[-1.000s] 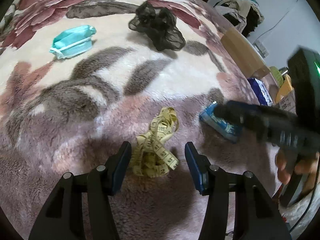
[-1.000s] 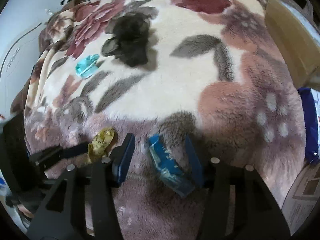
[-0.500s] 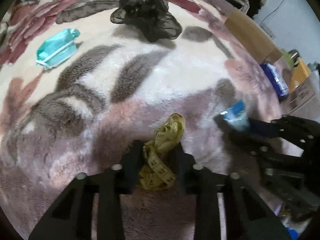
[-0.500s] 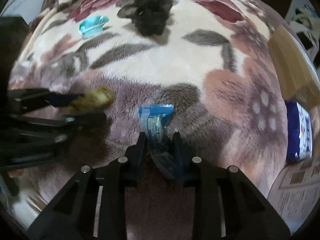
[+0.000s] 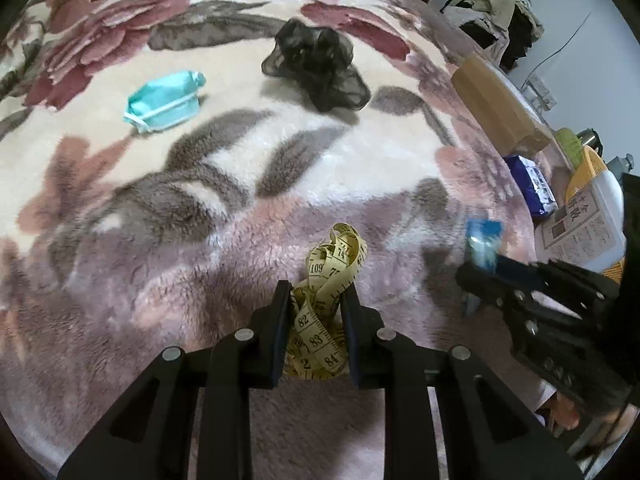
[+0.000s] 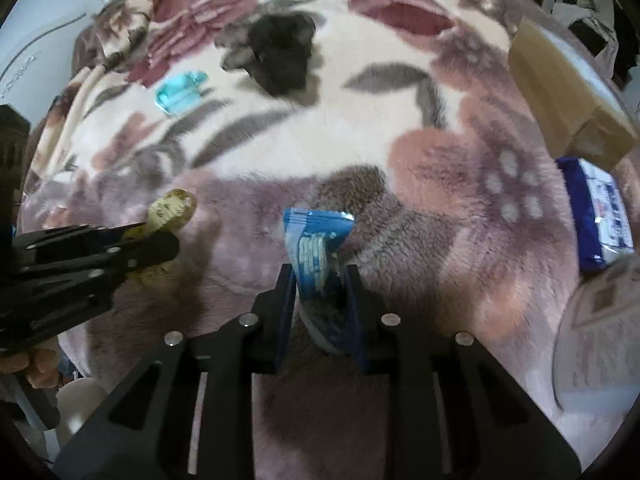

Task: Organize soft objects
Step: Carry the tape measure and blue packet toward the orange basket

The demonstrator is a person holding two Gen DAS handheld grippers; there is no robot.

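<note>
Left gripper (image 5: pixel 316 300): clamped on yellow tape measure (image 5: pixel 326 300). Right gripper (image 6: pixel 320 284): jaws closing, pinching blue packet (image 6: pixel 318 248). Beyond both: face mask (image 5: pixel 164 100), black scrunchie (image 5: pixel 316 66).

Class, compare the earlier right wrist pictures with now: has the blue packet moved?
Yes. The blue packet no longer lies on the blanket; it now stands lifted between the right gripper's closing jaws.

We are looking steeply down along each gripper's two fingers, close over the floral blanket (image 5: pixel 304 176). The left wrist view is catching the right gripper (image 5: pixel 480 276) at its right edge; the right wrist view is catching the left gripper (image 6: pixel 168 240) at its left edge. Both are sharing the black mesh fabric (image 5: pixel 316 66), the teal face mask (image 5: pixel 166 100) and the cardboard box (image 5: pixel 496 108) farther off.
</note>
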